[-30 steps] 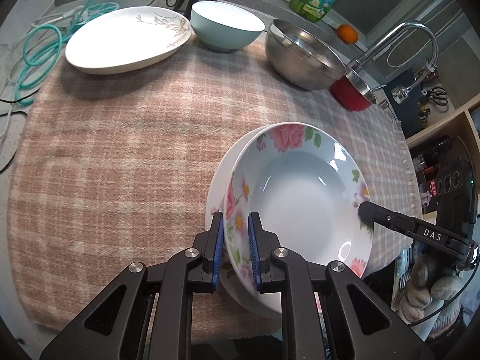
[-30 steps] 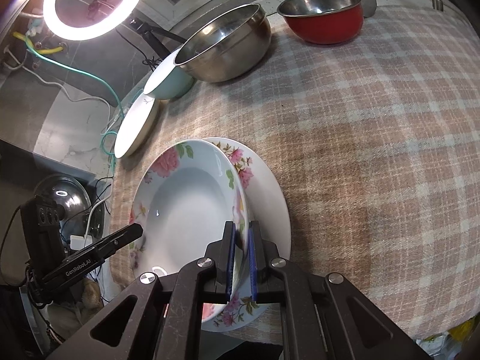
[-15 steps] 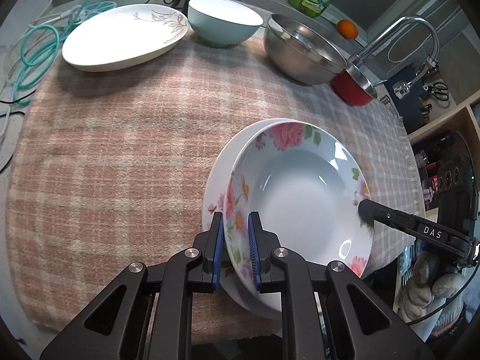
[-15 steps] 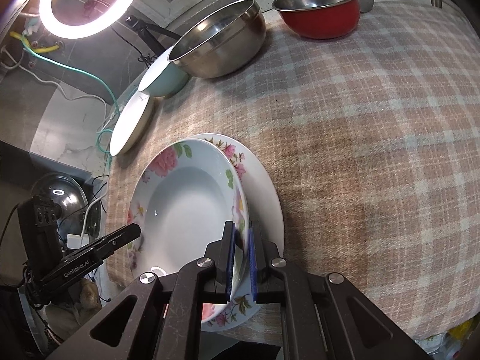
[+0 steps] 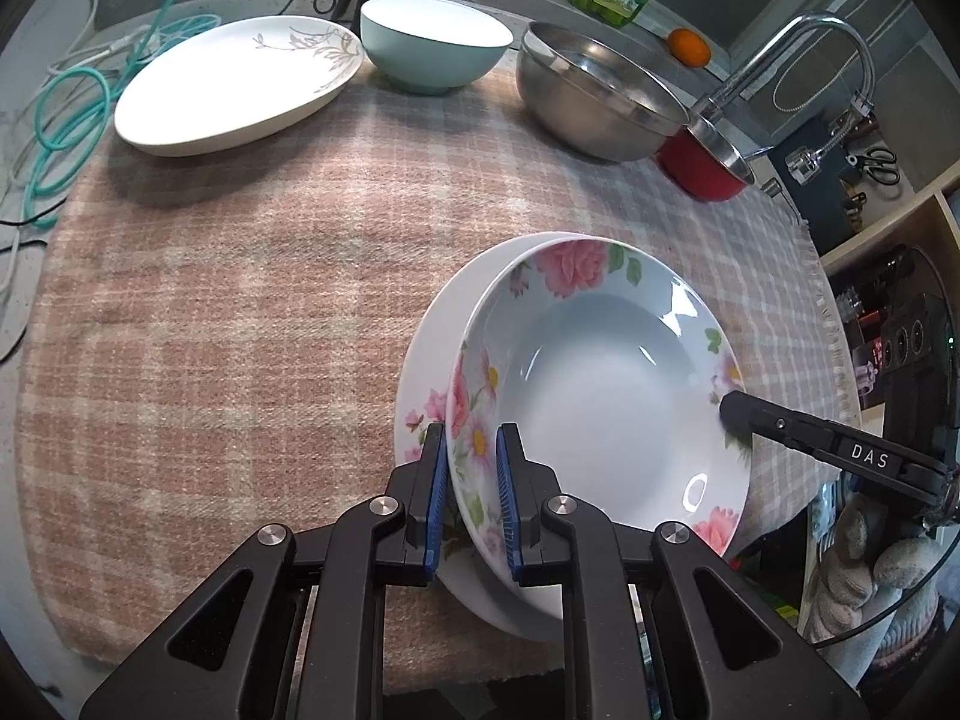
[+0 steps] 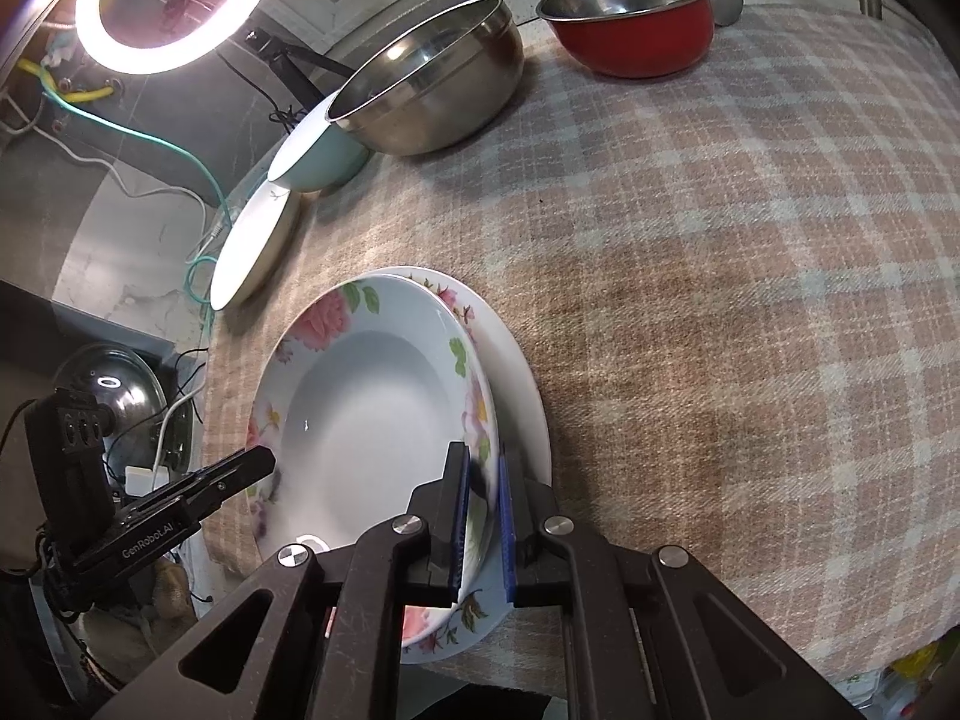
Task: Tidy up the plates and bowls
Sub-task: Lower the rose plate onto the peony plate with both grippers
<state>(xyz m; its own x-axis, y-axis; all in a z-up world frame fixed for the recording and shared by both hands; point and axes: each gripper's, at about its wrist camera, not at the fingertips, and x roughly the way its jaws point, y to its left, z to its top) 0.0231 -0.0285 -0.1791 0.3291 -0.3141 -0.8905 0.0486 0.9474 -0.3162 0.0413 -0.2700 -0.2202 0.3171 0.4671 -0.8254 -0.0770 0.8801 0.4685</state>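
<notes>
Over checked cloth surface: floral deep plate rim pinched by left hand-held gripper and right hand-held gripper, both angled down; orange only in left view.

Pink-rose white bowl, pink plaid cloth, red pot

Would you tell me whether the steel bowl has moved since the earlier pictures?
No; the steel bowl still sits between the red bowl and blue bowl.
</notes>
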